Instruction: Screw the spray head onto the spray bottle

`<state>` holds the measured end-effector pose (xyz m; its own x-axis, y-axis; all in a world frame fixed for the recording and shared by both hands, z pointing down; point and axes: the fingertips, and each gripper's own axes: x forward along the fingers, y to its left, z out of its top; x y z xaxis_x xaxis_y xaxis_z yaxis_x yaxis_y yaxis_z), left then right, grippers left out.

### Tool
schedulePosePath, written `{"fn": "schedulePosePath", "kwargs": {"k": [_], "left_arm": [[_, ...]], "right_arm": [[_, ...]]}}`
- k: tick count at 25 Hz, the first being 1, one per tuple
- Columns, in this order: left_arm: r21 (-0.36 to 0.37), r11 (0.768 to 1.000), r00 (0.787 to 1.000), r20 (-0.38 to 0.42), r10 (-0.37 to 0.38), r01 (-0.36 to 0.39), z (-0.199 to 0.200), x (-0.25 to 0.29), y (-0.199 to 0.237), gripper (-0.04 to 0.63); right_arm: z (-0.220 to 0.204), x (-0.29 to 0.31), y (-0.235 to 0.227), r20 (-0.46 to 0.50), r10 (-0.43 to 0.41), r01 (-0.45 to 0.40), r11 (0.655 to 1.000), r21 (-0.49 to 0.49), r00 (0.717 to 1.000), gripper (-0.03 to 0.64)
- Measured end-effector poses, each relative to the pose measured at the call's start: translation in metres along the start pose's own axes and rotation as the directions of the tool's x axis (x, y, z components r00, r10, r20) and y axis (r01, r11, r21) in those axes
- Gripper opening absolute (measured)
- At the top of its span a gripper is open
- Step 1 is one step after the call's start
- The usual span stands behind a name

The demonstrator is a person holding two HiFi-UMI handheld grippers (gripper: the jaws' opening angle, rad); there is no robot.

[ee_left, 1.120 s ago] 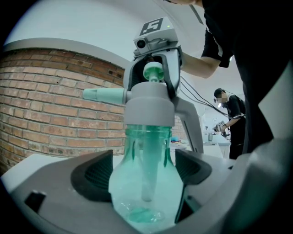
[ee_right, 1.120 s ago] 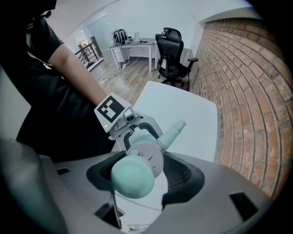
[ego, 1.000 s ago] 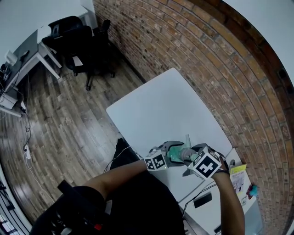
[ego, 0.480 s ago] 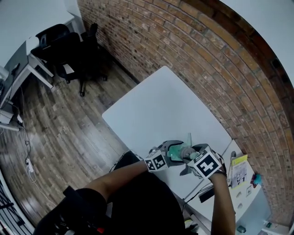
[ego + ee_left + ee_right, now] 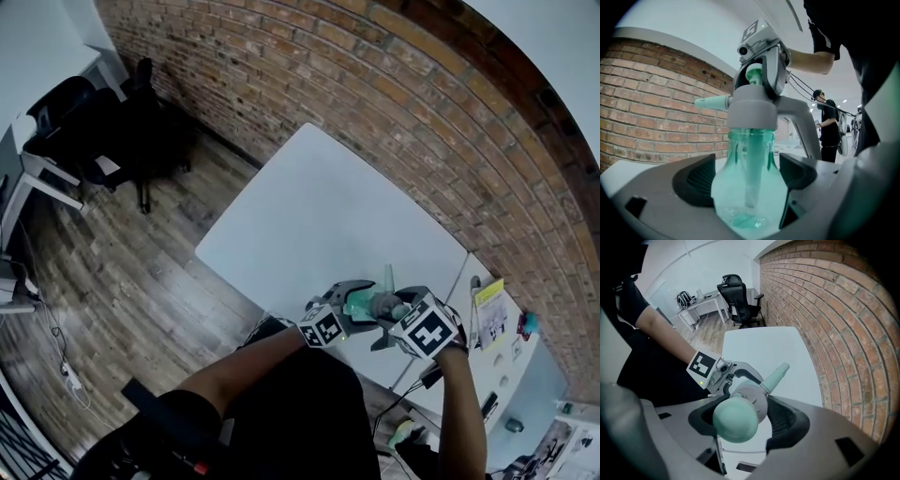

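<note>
Spray bottle (image 5: 750, 197) translucent teal, upright, grey spray head (image 5: 752, 112), mint nozzle (image 5: 712, 101)

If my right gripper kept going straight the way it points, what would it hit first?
The spray head, already gripped between its jaws; the spray bottle seems to sit directly beneath that.

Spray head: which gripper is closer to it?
Right. The right gripper grips the spray head from above; the left gripper holds the bottle just below it.
</note>
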<state>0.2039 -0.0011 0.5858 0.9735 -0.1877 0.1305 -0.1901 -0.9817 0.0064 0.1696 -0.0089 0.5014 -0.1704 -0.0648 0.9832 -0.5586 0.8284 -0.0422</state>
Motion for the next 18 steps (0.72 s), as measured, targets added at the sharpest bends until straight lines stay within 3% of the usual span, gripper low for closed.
{"fn": "schedulePosePath", "kwargs": {"k": [9,14,18], "left_arm": [[0.006,0.998,0.998,-0.009,-0.056,0.056,-0.001,0.0,-0.006,0.417],[0.007,0.998,0.998,-0.009,-0.064,0.064,-0.001,0.001,-0.005,0.417],[0.001,0.997,0.997,-0.01,-0.074,0.074,-0.001,0.001,-0.008,0.417]], "right_arm": [[-0.004,-0.002,-0.001,0.052,-0.029,0.02,0.986,0.164,0.998,0.259],[-0.001,-0.011,-0.003,0.111,-0.034,0.02,0.992,0.125,0.993,0.259],[0.003,-0.023,0.001,0.114,-0.018,0.018,1.0,-0.002,0.993,0.259]]}}
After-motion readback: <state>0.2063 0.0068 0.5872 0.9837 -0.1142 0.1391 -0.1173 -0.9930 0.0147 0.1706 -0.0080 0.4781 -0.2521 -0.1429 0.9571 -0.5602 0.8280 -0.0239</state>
